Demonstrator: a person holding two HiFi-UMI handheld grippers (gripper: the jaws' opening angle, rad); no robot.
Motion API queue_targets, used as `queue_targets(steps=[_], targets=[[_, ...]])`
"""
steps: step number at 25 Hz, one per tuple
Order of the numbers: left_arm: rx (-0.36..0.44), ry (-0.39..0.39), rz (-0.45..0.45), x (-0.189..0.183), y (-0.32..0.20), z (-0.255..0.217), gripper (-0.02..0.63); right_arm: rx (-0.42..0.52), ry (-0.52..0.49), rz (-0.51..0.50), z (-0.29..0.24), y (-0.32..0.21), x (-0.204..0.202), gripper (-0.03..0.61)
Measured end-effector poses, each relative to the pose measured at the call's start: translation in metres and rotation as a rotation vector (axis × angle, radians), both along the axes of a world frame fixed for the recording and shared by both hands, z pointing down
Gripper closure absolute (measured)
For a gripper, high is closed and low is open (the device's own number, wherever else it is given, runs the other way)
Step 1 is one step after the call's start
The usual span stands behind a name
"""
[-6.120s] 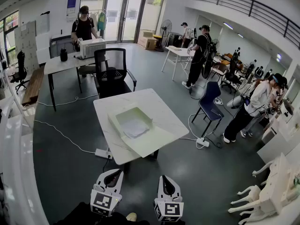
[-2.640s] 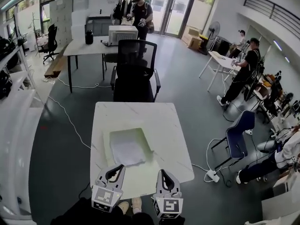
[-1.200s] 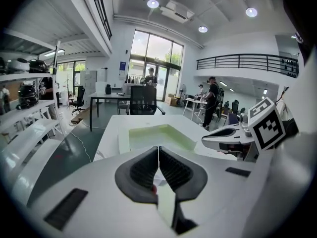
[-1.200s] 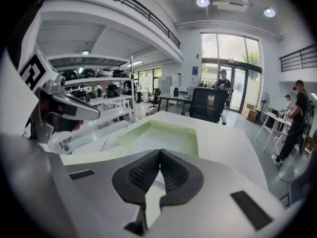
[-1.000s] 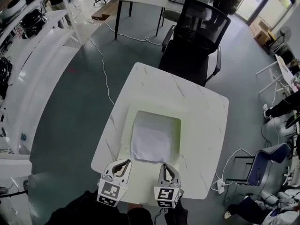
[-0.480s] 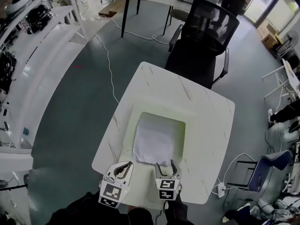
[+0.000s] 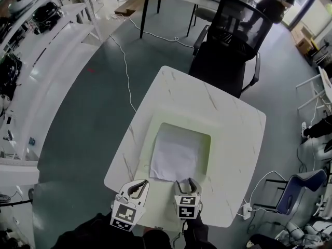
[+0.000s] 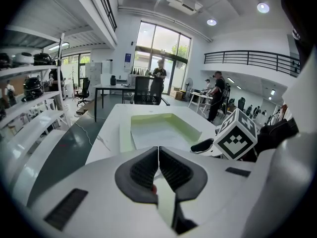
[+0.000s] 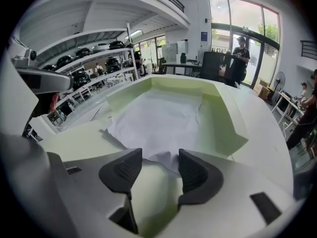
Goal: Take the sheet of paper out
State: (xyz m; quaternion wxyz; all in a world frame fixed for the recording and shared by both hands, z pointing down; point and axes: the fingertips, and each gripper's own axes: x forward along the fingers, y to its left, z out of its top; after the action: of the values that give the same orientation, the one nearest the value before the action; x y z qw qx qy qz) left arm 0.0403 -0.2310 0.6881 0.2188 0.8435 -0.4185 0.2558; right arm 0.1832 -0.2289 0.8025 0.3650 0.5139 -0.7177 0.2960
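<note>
A white sheet of paper (image 7: 175,158) lies a little crumpled in a shallow pale green tray (image 7: 182,128) on the white marble table (image 7: 218,102). My right gripper (image 7: 187,182) is at the tray's near edge. In the right gripper view the paper (image 9: 158,115) reaches with its near edge into the gap of that gripper (image 9: 160,157). Its jaws are closing, and the pads stand apart from the sheet. My left gripper (image 7: 139,183) hovers over the tray's near left flap. In the left gripper view this gripper (image 8: 158,157) is shut, pads together, with nothing seen between them.
A black office chair (image 7: 233,40) stands against the table's far side. White shelves (image 7: 46,45) run along the left, with a cable on the floor beside them. A power strip (image 7: 245,210) and a blue chair (image 7: 306,191) are at the right.
My right gripper's jaws went from shut to wide apart, and it sank to the paper's near edge. The left gripper stayed where it was.
</note>
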Motion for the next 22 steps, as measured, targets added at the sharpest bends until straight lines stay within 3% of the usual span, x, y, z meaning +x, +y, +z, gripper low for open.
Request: queue_targets(steps=[6, 11, 22], targets=[[-0.003, -0.004, -0.004, -0.001, 0.001, 0.001, 0.588, 0.001, 0.023, -0.029, 0.004, 0.000, -0.003, 0.365], [-0.001, -0.004, -0.007, -0.001, 0.001, 0.003, 0.588, 0.019, 0.041, -0.026, 0.006, -0.002, 0.000, 0.477], [0.011, -0.003, -0.005, -0.006, 0.005, -0.008, 0.588, 0.027, 0.019, 0.004, -0.014, -0.001, -0.002, 0.541]])
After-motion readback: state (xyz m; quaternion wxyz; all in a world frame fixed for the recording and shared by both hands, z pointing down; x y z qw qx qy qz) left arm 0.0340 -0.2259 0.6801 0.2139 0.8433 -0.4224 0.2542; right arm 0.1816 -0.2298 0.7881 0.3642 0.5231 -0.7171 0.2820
